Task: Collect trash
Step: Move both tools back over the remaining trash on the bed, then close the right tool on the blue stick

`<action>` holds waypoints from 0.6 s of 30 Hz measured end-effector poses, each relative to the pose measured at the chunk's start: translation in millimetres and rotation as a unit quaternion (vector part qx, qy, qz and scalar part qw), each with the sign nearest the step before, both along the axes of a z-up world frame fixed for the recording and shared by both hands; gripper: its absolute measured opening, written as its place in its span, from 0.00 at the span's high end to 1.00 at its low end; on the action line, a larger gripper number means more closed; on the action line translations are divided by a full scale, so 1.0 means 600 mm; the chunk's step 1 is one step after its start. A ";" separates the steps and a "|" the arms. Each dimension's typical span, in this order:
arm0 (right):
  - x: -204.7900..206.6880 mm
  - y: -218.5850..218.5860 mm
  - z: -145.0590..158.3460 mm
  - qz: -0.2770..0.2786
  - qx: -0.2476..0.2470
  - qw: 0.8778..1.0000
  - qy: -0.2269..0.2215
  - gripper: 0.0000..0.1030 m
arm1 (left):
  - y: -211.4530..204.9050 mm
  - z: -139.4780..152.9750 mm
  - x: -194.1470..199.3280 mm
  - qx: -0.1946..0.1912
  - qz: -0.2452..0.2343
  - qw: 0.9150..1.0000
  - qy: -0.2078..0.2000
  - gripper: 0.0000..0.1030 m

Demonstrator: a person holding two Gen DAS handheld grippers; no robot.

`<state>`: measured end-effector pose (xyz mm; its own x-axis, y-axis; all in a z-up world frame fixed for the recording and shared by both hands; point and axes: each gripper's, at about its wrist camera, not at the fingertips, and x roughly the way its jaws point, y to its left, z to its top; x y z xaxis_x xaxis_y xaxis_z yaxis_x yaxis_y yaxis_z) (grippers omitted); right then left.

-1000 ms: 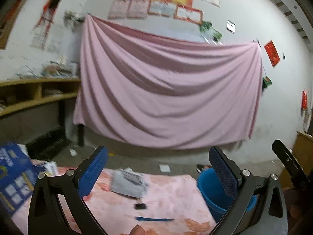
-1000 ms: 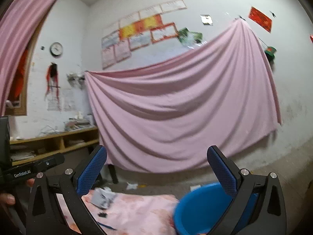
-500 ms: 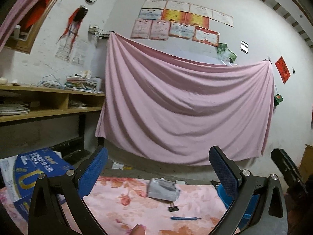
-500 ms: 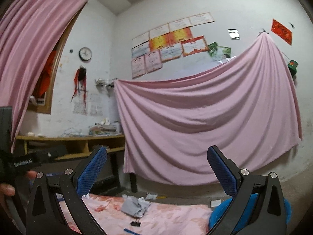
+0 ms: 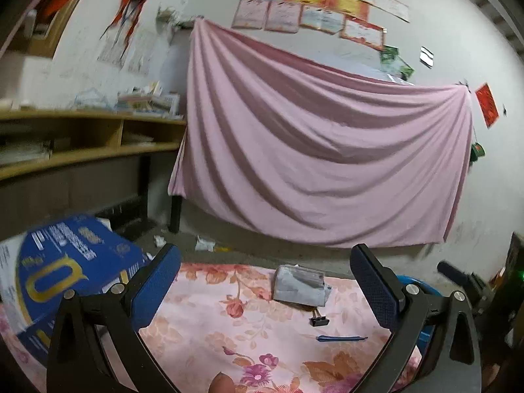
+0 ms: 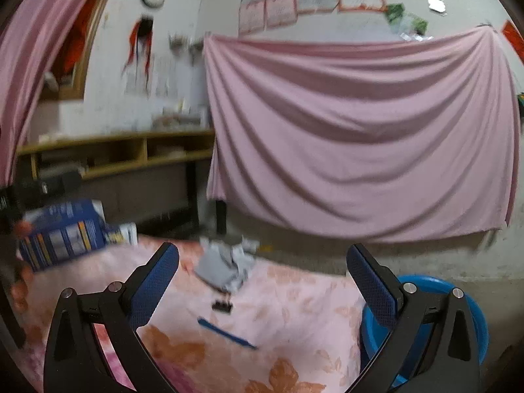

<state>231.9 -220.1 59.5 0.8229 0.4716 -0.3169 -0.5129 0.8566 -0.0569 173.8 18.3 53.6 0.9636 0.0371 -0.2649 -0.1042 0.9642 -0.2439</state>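
On the flowered cloth (image 5: 209, 311), task things spread left to right: blue printed carton (image 5: 68, 271) at the far left edge, crumpled grey wrapper (image 5: 299, 285) near the middle, small black binder clip (image 5: 319, 321) just below it, thin blue strip (image 5: 340, 338) a little nearer, and a blue basin (image 6: 435, 314) off the cloth's right end, presumably the trash bin.

Compared with half a second back, both cameras tipped down again: more cloth in frame, clock and upper wall cut off in the left view, right view smeared with motion blur. Read as a swing back toward the work surface, so likely the start of a reach rather than idle looking about; nothing picked up yet.

Left gripper (image 5: 265, 281): fingers spread wide, nothing between them, wrapper framed in the gap but well ahead. Right gripper (image 6: 262, 278): likewise splayed and empty, wrapper and clip between its fingers in view, basin just beside the right finger.

Materials: wrapper thin, creased, slightly glossy, likely foil or plastic, light and easily crushed. Clip hard, small, metal handles folded. Strip flat, narrow, lying flush on soft fabric, probably awkward to pinch. Carton stiff card with gold lettering. Basin smooth moulded plastic, round rim. Finger pads (image 5: 154, 285) blue, dotted rubber. Behind, pink sheet (image 5: 311, 150) draped in deep folds on a whitewashed wall.
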 end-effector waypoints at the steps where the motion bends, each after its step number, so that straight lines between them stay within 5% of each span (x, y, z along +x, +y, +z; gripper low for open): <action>1: 0.009 0.005 -0.008 0.001 -0.014 1.000 0.015 0.00 | 0.003 -0.002 0.003 -0.003 0.002 1.000 0.005 0.02; 8: 0.057 0.013 -0.049 0.024 -0.044 0.992 0.115 0.04 | 0.001 -0.036 0.057 0.017 -0.012 0.996 0.087 0.02; 11: 0.084 0.023 -0.076 0.049 -0.071 0.979 0.185 0.06 | -0.002 -0.056 0.077 0.022 -0.017 0.993 0.116 0.02; 18: 0.102 0.055 -0.130 0.077 -0.145 0.956 0.243 0.28 | -0.009 -0.098 0.126 0.040 -0.043 0.980 0.188 0.02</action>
